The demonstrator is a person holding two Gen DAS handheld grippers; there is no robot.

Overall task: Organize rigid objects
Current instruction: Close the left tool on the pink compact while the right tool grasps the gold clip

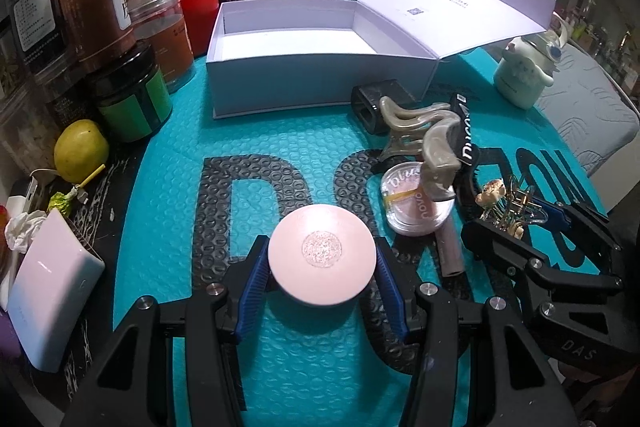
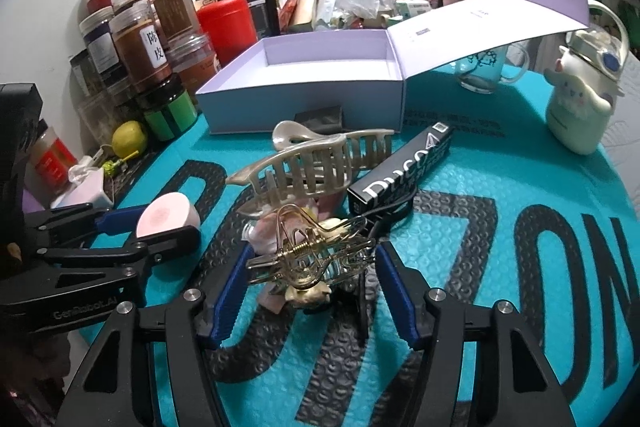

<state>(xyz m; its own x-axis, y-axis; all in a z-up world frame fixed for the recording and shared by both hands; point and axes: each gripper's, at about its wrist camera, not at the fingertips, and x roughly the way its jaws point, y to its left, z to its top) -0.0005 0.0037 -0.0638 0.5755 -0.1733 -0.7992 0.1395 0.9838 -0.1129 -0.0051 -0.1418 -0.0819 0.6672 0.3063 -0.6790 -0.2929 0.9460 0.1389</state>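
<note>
Left wrist view: we see the left gripper closed on a round pink compact, one blue pad pressed to each side of its rim, the compact held over the teal mat. Beyond it stands the open white box, lid folded back to the right, nothing inside that we can see. To the right of the compact lie a clear blush pot, a grey-beige claw clip partly resting on it, a black tube box and a small black block. The right gripper enters from the right, with a gold hair clip at its tips. Jars and a lemon crowd the left edge.

Right wrist view: we find the right gripper with its jaws about half open, around the gold hair clip. The left pad meets the clip's end; on the right we cannot tell whether the pad touches. The pale claw clip and black tube box lie just beyond, the white box behind them. At left, the left gripper holds the pink compact. A cream character bottle stands far right.
</note>
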